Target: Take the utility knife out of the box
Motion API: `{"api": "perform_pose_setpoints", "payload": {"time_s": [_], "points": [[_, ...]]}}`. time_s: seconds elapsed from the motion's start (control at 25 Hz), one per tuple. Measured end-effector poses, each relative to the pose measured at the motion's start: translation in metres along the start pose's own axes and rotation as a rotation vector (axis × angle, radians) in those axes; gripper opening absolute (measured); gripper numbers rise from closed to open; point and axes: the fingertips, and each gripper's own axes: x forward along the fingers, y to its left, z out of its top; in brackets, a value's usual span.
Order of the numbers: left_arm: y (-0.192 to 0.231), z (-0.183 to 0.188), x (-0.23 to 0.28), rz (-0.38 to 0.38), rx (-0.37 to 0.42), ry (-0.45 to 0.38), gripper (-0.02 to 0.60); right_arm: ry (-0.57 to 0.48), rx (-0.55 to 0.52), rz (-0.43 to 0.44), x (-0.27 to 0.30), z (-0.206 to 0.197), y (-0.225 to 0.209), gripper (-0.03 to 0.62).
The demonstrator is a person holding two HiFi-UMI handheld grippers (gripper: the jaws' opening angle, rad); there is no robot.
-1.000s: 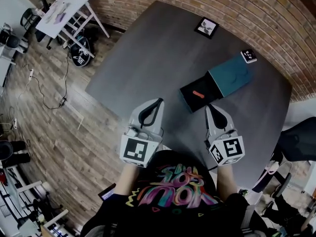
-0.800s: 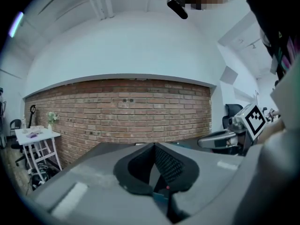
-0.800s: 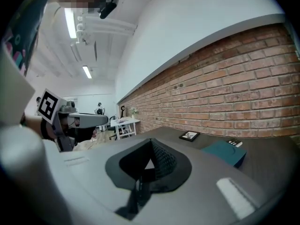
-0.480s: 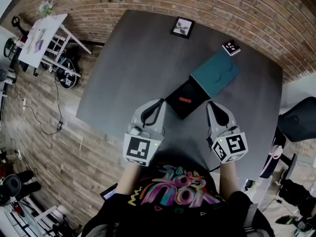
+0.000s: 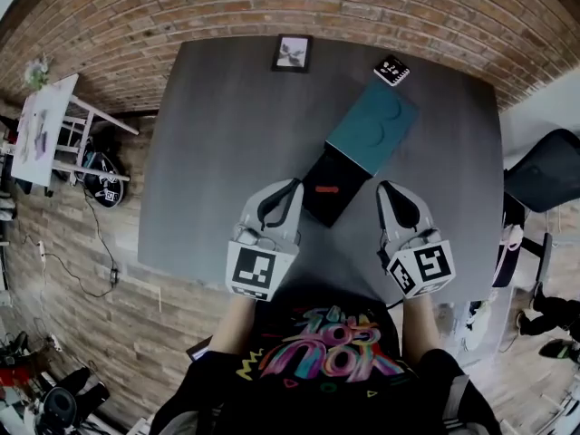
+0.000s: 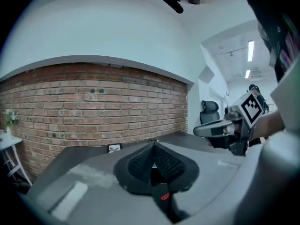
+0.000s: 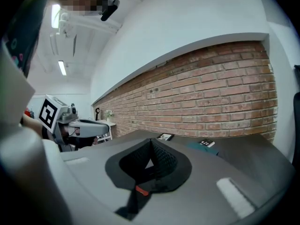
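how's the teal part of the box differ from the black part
The teal part looks the larger, is closed on top, and lies farther from the person; the black part is an open tray, nearer, with a small red thing inside. Both lie in one slanted line on the table, end to end.

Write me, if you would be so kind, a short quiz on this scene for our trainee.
1. True or false: the knife lies in the black tray.
2. In the head view, the teal sleeve lies: A beyond the tray; B nearer than the tray; C far to its left.
3. What do the left hand-held gripper and the right hand-held gripper hold?
Key: 1 true; 2 A; 3 nothing, both are shut and empty.
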Motion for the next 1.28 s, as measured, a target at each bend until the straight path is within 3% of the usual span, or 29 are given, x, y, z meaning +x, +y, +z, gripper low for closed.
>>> {"api": "perform_pose_setpoints", "payload": {"time_s": [0.12,0.24,0.88,1.28], "points": [[0.003,-0.002,0.005,-0.031,0.006,0.007,0.002,-0.001,0.011,-0.029,0.001,-0.003,0.0,-0.002],[0.003,-0.009,0.01,-0.083,0.062,0.02,0.002,0.003,0.018,-0.052,-0.001,-0.007,0.001,-0.002],[-0.015,-0.037,0.031,-0.248,0.114,0.126,0.026,0.025,0.054,-0.101,-0.01,-0.023,-0.002,-0.002],[-0.032,-0.059,0.049,-0.353,0.209,0.232,0.1,0.05,0.055,-0.112,-0.018,-0.038,-0.007,-0.002]]}}
